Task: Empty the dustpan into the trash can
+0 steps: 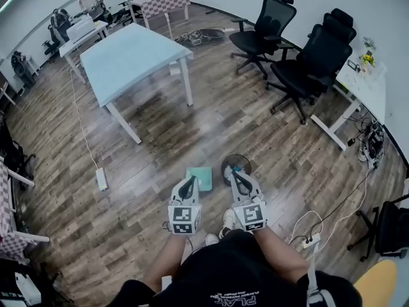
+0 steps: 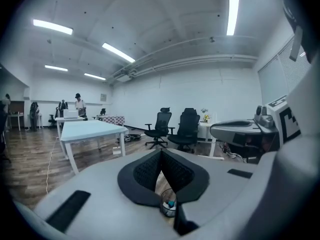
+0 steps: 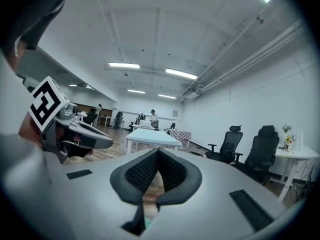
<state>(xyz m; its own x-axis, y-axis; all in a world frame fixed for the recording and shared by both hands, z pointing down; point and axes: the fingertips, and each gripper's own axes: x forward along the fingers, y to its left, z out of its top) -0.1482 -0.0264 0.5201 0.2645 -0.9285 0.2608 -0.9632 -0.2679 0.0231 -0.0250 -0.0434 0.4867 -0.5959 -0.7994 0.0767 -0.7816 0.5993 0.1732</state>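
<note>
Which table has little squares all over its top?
The far table, at the top of the head view, has a checkered top. The big table nearer us is plain pale blue, and the desk at the right is plain white.

We record the floor [image 1: 243, 126] as brown wood-grain planks in staggered rows. The table [image 1: 131, 53] has a pale blue top on white legs. The dustpan [image 1: 200, 176] is teal, and the trash can [image 1: 225, 171] is dark mesh. The left hand-held gripper [image 1: 189, 181] and right hand-held gripper [image 1: 235, 175] each show a grey body, black jaws with finely dotted pads, and a cube of black-and-white square markers. The office chairs [image 1: 268, 24] are black. A far cloth [image 1: 167, 2] is checked red and white. The walls [image 1: 383, 5] are white.
</note>
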